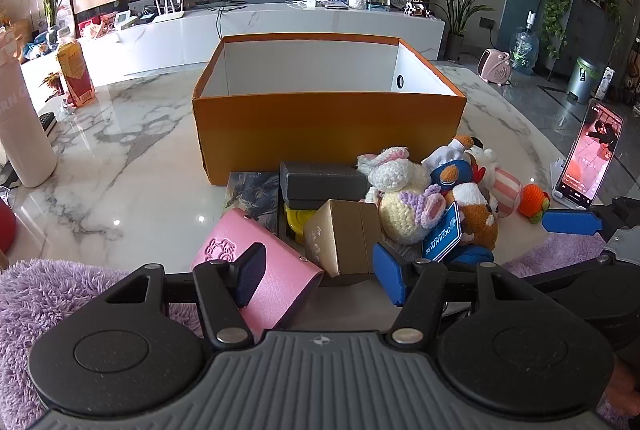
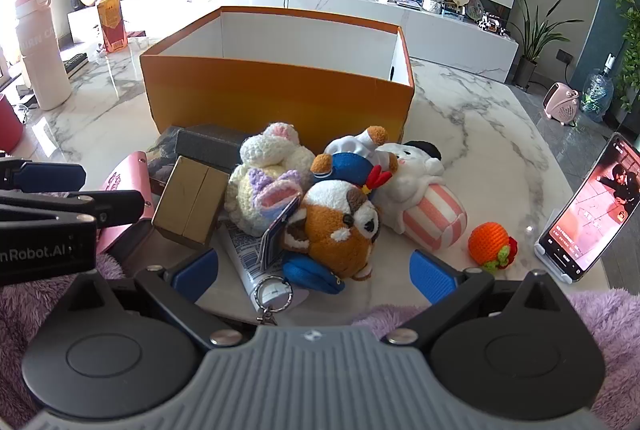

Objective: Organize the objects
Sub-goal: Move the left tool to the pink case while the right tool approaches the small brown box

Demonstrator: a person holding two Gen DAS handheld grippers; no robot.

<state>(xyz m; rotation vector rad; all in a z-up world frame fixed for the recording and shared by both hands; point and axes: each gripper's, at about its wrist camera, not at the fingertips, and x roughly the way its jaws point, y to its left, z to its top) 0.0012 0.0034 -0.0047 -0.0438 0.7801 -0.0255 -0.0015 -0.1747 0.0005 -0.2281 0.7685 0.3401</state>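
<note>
Both tongs are spread wide with nothing in them; left tongs point(image 1: 320, 272) hang over the pink case point(image 1: 256, 266) and gold box point(image 1: 340, 238); right tongs point(image 2: 314, 272) over the plush toys point(image 2: 340, 218); orange box point(image 1: 328, 134) sits just behind on the marble desk point(image 1: 120, 170).

an open orange box point(image 1: 328, 122) with a white inside sits mid-frame on the worktop. in front of it, lower centre, lies a pile: a pink case point(image 1: 256, 270) at the left, a tilted tan box point(image 1: 340, 242), a dark grey box point(image 1: 320, 182), crocheted bunnies point(image 2: 268, 186), a brown-and-white plush point(image 2: 340, 226), a white plush in striped pink point(image 2: 424, 202). an orange crochet fruit point(image 2: 490, 244) lies apart at the right.
</note>
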